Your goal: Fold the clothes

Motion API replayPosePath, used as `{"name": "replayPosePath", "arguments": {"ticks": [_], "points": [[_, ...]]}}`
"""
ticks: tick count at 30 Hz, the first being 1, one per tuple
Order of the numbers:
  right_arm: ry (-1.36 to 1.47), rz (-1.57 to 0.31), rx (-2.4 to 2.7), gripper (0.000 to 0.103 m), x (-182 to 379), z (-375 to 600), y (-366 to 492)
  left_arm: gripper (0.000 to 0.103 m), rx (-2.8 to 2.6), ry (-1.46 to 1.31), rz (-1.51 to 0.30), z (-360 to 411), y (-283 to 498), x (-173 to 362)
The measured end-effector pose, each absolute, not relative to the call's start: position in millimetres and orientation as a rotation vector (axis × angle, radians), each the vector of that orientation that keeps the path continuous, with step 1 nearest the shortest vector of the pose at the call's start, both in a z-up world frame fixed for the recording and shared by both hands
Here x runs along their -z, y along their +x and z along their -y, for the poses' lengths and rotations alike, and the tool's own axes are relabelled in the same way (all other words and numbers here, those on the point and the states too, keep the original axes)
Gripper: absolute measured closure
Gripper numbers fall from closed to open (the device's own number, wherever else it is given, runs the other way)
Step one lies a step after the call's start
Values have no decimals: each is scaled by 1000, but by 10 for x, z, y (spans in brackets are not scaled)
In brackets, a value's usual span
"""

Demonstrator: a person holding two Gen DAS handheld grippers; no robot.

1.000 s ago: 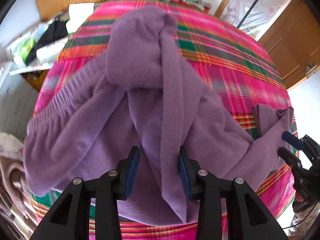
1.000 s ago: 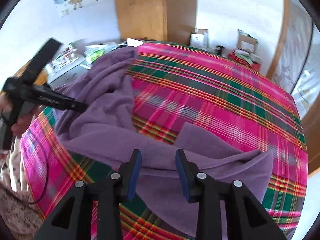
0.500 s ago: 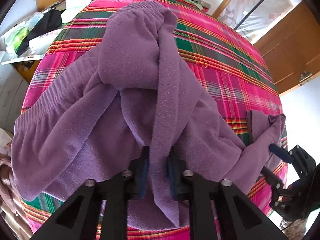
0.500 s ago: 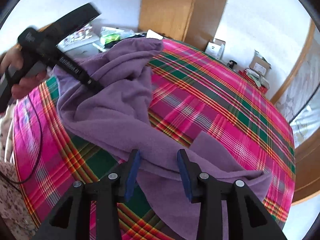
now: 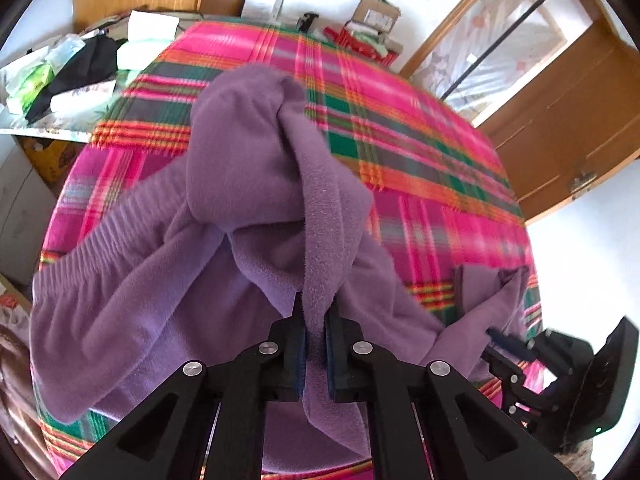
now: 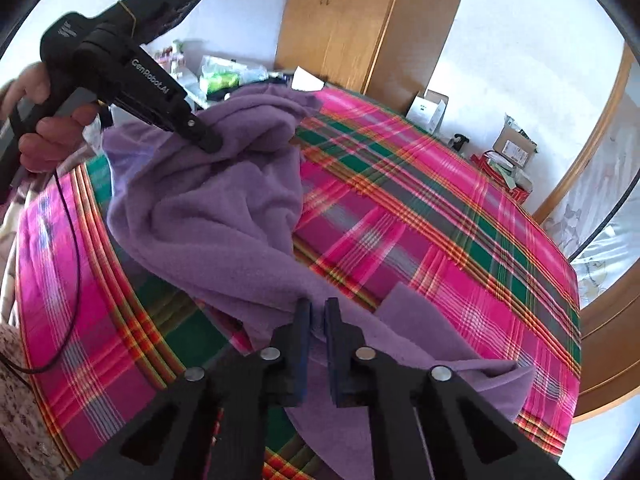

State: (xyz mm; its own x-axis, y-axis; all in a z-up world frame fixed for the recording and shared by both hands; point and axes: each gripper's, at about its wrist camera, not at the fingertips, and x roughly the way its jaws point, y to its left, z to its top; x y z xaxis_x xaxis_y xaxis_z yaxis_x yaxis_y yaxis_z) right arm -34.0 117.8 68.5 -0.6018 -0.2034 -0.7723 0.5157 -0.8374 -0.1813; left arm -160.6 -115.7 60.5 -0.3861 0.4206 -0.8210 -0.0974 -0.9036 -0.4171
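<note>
A purple fleece garment [image 5: 248, 168] with a ribbed waistband [image 5: 108, 232] lies crumpled on the plaid bed cover [image 5: 420, 184]. My left gripper [image 5: 316, 308] has its jaws closing, and its pads pinch a hanging fold of the fleece, lifted a little off the bed. In the right wrist view the left gripper [image 6: 208, 142] shows in a person's hand [image 6: 52, 132], biting the garment [image 6: 224, 220] near its raised hump. My right gripper [image 6: 317, 308] has its jaws closing too, with a thin edge of fleece pressed between the pads at the bed's near side. It also appears low on the right in the left wrist view, the right gripper [image 5: 504, 340].
The bed's plaid cover [image 6: 440, 208] stretches bare to the far right. A cluttered side table [image 5: 60, 76] stands beyond the bed's left corner. Cardboard boxes [image 5: 376, 16] sit on the floor at the far end. A wooden wardrobe [image 6: 340, 20] and a door [image 5: 560, 120] line the walls.
Both grippers went from open to clamped on the fleece, the left first, then the right. The left gripper has risen, pulling its fold up and taut.
</note>
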Motion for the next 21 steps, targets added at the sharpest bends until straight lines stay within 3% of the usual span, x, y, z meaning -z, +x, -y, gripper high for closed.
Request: {"name": "replayPosePath", "arguments": {"ticks": [7,17,21], "points": [[1067,-361,2503,99,-887,-1399,-415,96,-2401,-1379,535,1273,-1736,-955],[1064,-151,2526,99,-1085,-1602,-543,96,-2409,-1331,634,1285,-1978,-1064],[1062,-168,2501,97,-1104,-1555,-523,98,-2427,-1277,671,1309,-1979,-1184]]}}
